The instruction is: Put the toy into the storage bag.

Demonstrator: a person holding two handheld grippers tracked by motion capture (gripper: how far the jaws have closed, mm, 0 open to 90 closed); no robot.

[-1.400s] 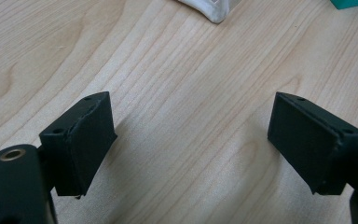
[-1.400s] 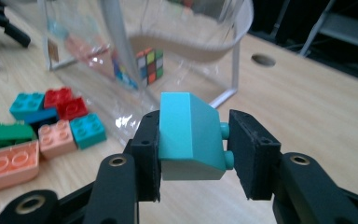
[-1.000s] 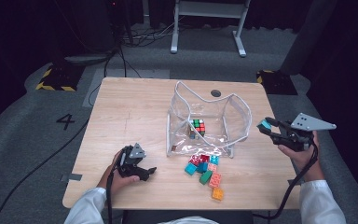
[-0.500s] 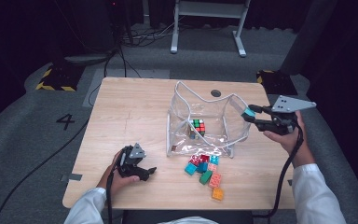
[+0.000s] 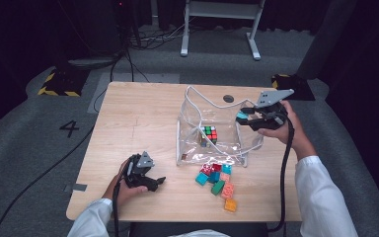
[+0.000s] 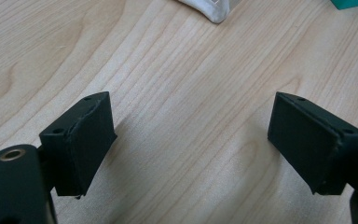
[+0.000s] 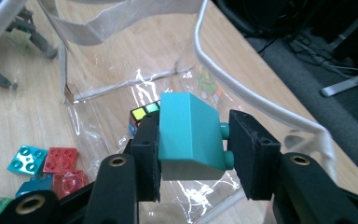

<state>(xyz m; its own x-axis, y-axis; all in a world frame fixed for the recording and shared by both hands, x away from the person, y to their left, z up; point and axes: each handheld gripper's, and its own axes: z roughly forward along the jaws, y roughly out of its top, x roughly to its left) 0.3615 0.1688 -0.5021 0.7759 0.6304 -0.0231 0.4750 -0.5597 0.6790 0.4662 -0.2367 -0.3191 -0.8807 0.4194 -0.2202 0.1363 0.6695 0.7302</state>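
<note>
A clear plastic bag (image 5: 212, 123) with white trim stands open on the wooden table (image 5: 138, 123), and a colour-puzzle cube (image 5: 209, 134) lies inside it. My right gripper (image 5: 243, 117) hovers over the bag's right rim, shut on a teal brick (image 7: 191, 135). Under that brick, through the clear plastic, the puzzle cube (image 7: 142, 114) peeks out. My left gripper (image 5: 154, 181) rests low on the table at the front left, open, with bare wood between its fingers (image 6: 81, 140).
Several loose bricks (image 5: 218, 178) in red, teal, green and orange lie on the table just in front of the bag. A dark round hole (image 5: 228, 98) marks the tabletop behind the bag. Beyond the table are cables and a metal stand on grey floor.
My right gripper has carried the teal brick leftward, from beside the table's right edge to above the bag's right rim. The left gripper has stayed put.
</note>
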